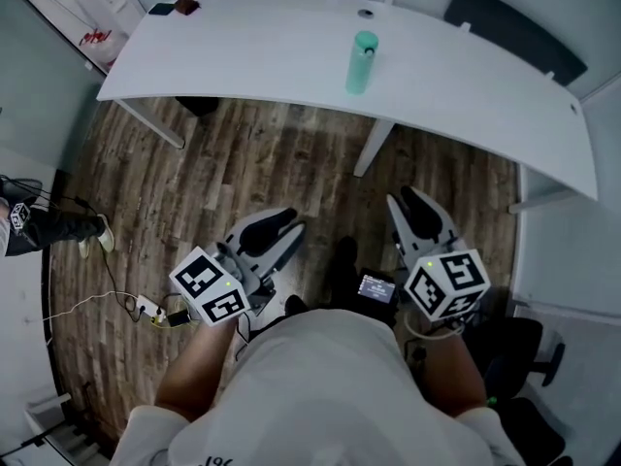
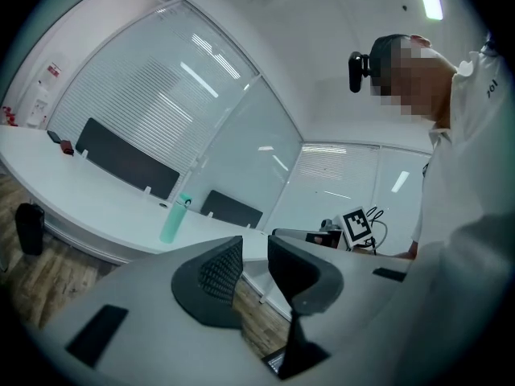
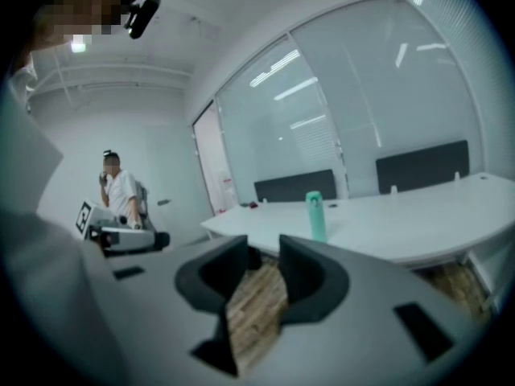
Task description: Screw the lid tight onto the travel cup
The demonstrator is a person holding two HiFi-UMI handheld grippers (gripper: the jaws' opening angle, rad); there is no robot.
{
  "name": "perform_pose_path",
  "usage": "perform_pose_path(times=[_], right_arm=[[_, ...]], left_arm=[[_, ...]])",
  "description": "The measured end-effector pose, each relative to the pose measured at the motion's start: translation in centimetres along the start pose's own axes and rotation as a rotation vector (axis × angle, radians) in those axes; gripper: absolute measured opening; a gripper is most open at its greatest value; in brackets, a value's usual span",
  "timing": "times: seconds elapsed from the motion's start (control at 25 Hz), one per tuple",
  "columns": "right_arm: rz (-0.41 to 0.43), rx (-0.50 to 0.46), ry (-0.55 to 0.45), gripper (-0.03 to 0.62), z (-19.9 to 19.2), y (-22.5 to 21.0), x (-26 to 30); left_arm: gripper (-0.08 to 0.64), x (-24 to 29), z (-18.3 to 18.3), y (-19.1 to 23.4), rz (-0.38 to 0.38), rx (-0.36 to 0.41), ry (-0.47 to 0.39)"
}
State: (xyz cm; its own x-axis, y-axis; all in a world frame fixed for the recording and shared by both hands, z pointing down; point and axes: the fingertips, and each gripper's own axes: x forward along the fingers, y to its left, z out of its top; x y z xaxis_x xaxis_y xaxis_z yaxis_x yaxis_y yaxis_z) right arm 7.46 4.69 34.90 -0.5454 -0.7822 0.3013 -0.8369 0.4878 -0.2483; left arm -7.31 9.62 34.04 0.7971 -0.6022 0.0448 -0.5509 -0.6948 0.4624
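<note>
Mint-green travel cup upright on the far white table, well apart from both grippers.
Near left, the left gripper has its jaws narrowly apart and empty; near right, the right gripper shows the same narrow, empty gap.
</note>
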Motion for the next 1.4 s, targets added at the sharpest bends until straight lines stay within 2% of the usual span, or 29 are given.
perform_pose_path(times=[0.2,0.6,1.08,1.4], right_arm=[[0.026,-0.006,0.008,0.117,2.6,-5.0,3.1],[0.087,-0.021,0.035,0.117,5.1,-10.8,7.3],[0.121,-0.024,0.040,0.117,5.9,-13.4,9.9],[0.084,-0.026,0.039,0.117,6.5,-13.5,11.3]], left_arm=[[0.104,5.7,1.5,1.9,0.021,0.001,-0.003],[0.104,12.7,3.3,4.6,0.064,0.010,-0.011],[0.104,16.5,3.6,6.0,0.071,0.012,0.005],[0.104,17.4,4.4,8.1,0.036,0.023,0.031]])
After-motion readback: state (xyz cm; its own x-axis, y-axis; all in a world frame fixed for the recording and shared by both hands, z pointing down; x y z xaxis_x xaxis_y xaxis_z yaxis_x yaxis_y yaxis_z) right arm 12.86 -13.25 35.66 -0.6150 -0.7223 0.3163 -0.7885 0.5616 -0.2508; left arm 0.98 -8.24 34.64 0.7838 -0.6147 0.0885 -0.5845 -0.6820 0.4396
